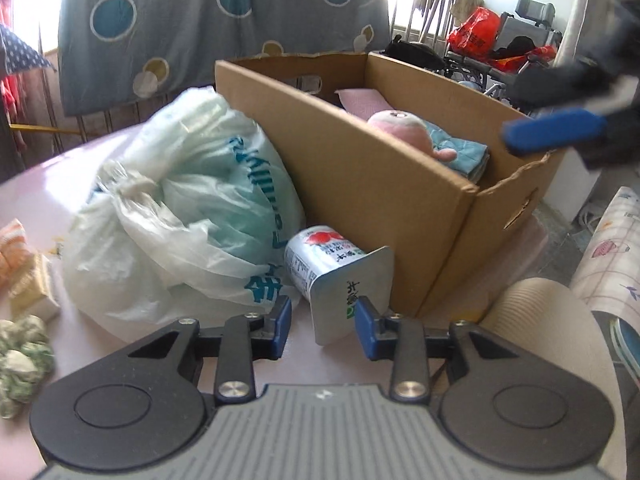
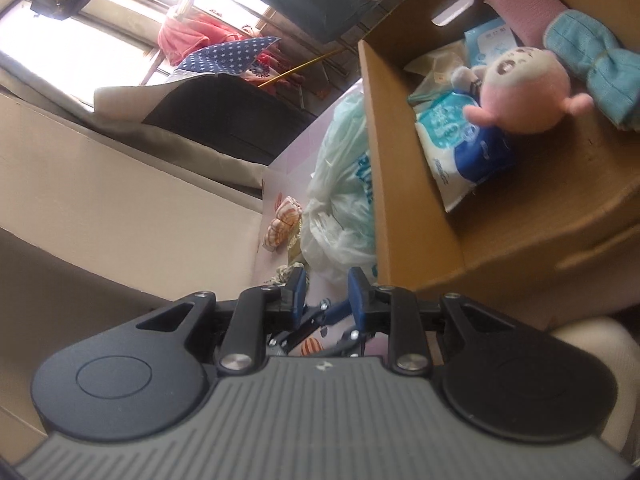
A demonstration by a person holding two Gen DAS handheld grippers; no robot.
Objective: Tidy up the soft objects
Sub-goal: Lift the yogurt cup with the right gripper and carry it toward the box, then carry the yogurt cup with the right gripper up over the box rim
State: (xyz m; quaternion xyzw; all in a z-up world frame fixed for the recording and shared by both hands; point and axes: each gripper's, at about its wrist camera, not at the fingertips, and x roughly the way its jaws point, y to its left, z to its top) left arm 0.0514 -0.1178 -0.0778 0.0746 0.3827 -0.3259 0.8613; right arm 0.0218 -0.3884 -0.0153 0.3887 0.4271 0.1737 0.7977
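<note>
Yogurt cup [image 1: 320, 264] only in L view; wipes pack [image 2: 460, 140] only R.

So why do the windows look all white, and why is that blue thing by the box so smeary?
In the left wrist view the right gripper is smeared by motion blur above the cardboard box, and daylight blows out the top corners. In the right wrist view the window glares white, the pink plush toy looks slightly soft, and the fisheye bends straight edges.
</note>
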